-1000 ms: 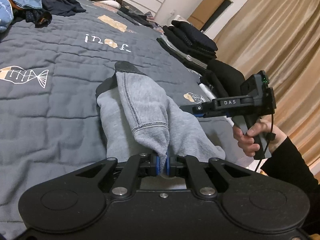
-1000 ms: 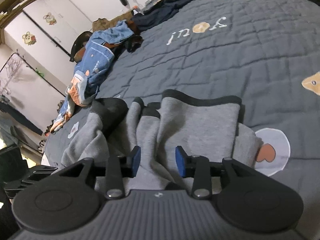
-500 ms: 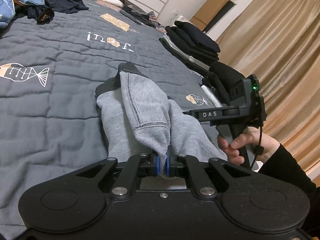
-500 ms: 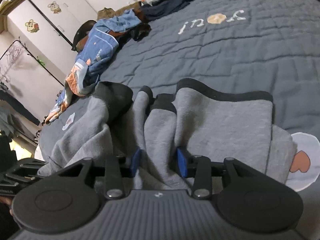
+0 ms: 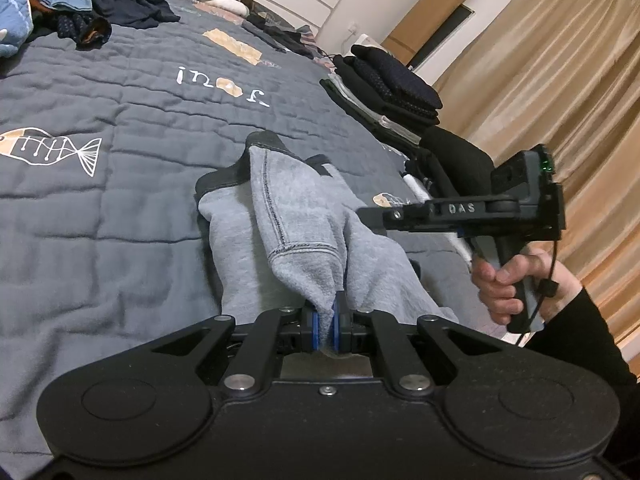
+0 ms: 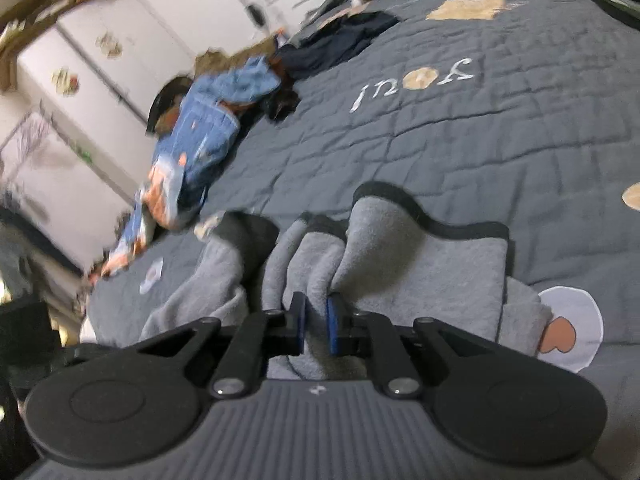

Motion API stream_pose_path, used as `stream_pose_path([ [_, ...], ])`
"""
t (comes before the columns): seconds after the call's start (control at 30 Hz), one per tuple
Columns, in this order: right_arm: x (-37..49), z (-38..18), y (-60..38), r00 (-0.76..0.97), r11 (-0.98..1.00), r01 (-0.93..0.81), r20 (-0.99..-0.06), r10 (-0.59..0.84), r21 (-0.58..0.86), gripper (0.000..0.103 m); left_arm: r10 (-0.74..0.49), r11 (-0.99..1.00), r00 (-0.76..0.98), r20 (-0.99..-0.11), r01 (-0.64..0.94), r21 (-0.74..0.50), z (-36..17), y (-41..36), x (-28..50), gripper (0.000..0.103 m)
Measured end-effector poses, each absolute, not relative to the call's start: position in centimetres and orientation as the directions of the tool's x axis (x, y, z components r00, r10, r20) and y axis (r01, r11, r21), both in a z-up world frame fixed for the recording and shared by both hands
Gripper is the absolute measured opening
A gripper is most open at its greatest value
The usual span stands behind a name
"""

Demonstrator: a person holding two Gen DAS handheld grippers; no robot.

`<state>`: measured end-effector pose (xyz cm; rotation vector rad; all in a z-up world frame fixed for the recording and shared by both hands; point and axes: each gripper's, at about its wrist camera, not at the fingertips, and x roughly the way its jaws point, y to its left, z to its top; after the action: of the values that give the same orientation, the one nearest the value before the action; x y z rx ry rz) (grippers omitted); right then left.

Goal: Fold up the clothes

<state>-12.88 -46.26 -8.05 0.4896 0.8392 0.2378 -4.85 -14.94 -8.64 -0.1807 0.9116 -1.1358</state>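
On the bed, spread with a dark grey quilted cover (image 5: 120, 208) bearing fish motifs and white lettering:

Item one: grey fleece garment with black ribbed trim (image 5: 296, 220), lying crumpled across the near part of the cover, one hemmed end lifted off the bed. Seen from the right wrist camera, the same garment (image 6: 424, 264) shows several bunched folds and a black band along its far edge.

Item two: left gripper (image 5: 325, 322), black with blue pads. Fingers closed tight on the lifted hem of the grey garment, the cloth pinched between the pads and hanging taut above the rest.

Item three: right gripper (image 6: 316, 322), same make. Fingers narrowed to a small gap with a fold of the grey fleece between them; the blurred frame does not settle whether the pads are pressing the cloth. In the left wrist view this gripper (image 5: 372, 216) reaches in from the right over the garment, held by a hand (image 5: 508, 280) in a black sleeve.

Item four: stack of folded dark clothes (image 5: 392, 88), at the far right edge of the bed, well apart from the garment.

Item five: loose heap of blue and dark clothing (image 6: 208, 128), at the far left corner.

Item six: tan curtains (image 5: 560, 80), along the right wall.
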Motion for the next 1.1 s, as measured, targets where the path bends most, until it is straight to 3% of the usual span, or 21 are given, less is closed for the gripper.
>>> stream_pose_path([
  [0.17, -12.8, -7.9, -45.5, 0.596, 0.915, -0.028, -0.728, 0.338, 0.402, 0.014, -0.826, 0.461, 0.114, -0.552, 0.700, -0.545, -8.9, -15.0, -4.6, 0.007],
  [0.3, -13.3, -7.1, -46.8, 0.675, 0.896, 0.012, -0.665, 0.320, 0.444, 0.015, -0.819, 0.455, 0.100, -0.566, 0.713, -0.533, -8.8, -15.1, -4.6, 0.007],
  [0.43, -13.2, -6.9, -46.5, 0.739, 0.854, -0.031, -0.563, 0.369, 0.519, 0.028, -0.835, 0.405, 0.068, -0.547, 0.748, -0.526, -8.2, -15.1, -5.1, 0.007],
  [0.73, -12.2, -8.2, -47.1, 0.722, 0.849, 0.052, -0.607, 0.332, 0.526, 0.032, -0.893, 0.153, -0.063, -0.446, 0.888, -0.434, -5.0, -12.2, -8.0, 0.007],
  [1.1, -10.9, -8.3, -46.2, 0.739, 0.851, 0.010, -0.577, 0.347, 0.524, 0.047, -0.897, 0.265, 0.040, -0.439, 0.846, -0.463, -5.2, -10.4, -6.2, 0.007],
])
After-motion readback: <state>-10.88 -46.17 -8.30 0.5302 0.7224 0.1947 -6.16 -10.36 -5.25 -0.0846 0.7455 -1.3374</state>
